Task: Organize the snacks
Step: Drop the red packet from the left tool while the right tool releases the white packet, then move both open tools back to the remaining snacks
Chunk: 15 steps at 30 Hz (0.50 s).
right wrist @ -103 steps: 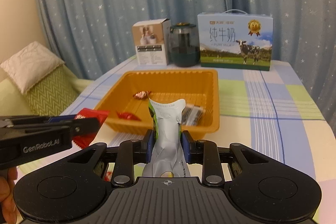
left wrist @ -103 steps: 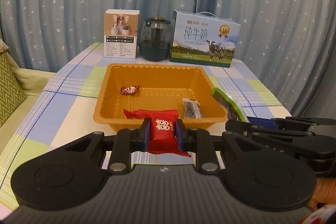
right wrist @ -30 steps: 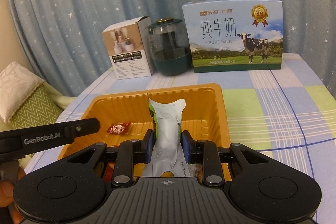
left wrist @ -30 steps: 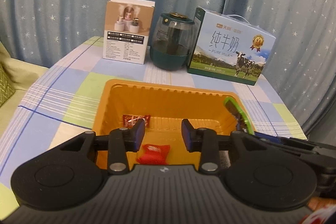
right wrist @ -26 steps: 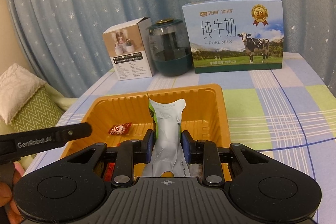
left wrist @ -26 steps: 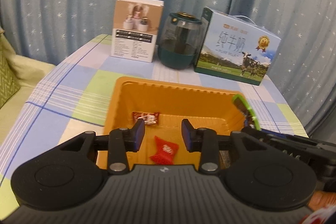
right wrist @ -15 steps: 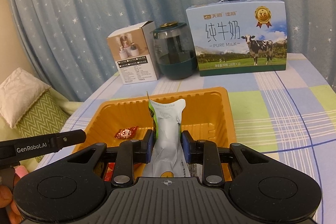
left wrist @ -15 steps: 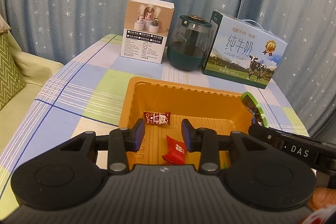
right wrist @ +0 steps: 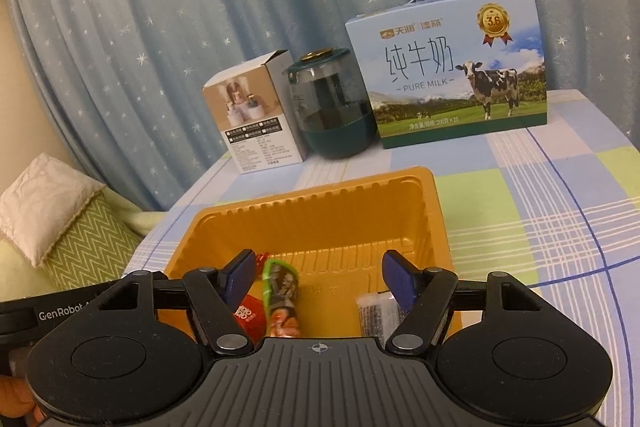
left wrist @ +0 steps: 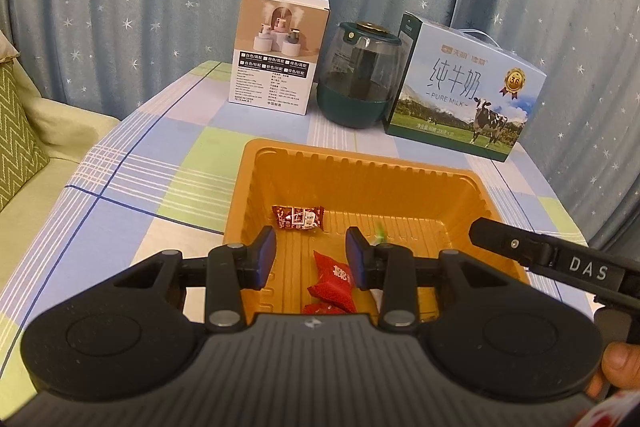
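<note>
An orange tray [left wrist: 356,167] [right wrist: 320,211] sits on the checked tablecloth. My left gripper [left wrist: 311,259] is open and empty above the tray's near end. Below it lie a red candy [left wrist: 334,279] and a dark red wrapped candy [left wrist: 297,217]. My right gripper [right wrist: 320,277] is open wide over the tray. A green-edged snack packet [right wrist: 282,293] lies in the tray under it, beside the red candy [right wrist: 249,315] and a small dark packet [right wrist: 374,315]. The right gripper's arm [left wrist: 552,259] shows at the right of the left wrist view.
A white product box [left wrist: 276,59], a dark green jar [left wrist: 360,83] and a blue milk carton box [left wrist: 468,99] stand in a row behind the tray. A sofa with a green zigzag cushion [right wrist: 80,239] is left of the table. Blue starred curtains hang behind.
My right gripper opened and let go of the green-edged packet, which now lies in the tray. My left gripper stayed open and drew a little back and left.
</note>
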Tool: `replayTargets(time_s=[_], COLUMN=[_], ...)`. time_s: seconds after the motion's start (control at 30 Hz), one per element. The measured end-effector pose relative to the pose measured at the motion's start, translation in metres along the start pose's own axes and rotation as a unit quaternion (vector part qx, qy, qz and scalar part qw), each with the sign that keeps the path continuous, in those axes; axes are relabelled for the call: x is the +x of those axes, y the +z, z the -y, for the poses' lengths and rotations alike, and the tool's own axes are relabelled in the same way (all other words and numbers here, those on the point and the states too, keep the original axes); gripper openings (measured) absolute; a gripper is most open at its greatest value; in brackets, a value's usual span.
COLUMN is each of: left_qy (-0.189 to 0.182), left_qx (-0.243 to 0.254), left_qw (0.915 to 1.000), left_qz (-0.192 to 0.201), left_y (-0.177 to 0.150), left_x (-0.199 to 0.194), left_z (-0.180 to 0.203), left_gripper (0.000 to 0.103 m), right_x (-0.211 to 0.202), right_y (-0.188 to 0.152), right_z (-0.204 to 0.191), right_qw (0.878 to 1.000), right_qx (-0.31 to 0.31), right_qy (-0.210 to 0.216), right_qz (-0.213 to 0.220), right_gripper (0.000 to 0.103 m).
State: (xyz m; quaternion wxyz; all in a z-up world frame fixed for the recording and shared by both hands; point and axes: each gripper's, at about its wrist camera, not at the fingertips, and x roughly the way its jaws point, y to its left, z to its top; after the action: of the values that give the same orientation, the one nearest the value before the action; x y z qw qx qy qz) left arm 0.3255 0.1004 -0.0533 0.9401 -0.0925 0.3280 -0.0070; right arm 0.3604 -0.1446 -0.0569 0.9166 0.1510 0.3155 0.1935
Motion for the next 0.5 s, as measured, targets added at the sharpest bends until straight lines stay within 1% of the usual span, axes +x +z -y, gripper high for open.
replayTargets(time_s=[0.27,0.5], left_qy=[-0.002,-0.006], left_qx=[0.004,0.008], left_qw=[1.0,0.9999], left_qz=[0.0,0.006], left_y=[-0.002,-0.004], left_x=[-0.001,-0.01], left_z=[0.003,0.008], left_gripper=[0.034,0.034], right_x=[-0.006,-0.017], right_y=[-0.001,-0.002], right_z=[-0.001,-0.001], right_qw=[1.0,1.0], right_qx=[-0.008,-0.009], right_qy=[-0.004,-0.01], right_qz=[0.008,0.02], right_gripper=[0.07,0.07])
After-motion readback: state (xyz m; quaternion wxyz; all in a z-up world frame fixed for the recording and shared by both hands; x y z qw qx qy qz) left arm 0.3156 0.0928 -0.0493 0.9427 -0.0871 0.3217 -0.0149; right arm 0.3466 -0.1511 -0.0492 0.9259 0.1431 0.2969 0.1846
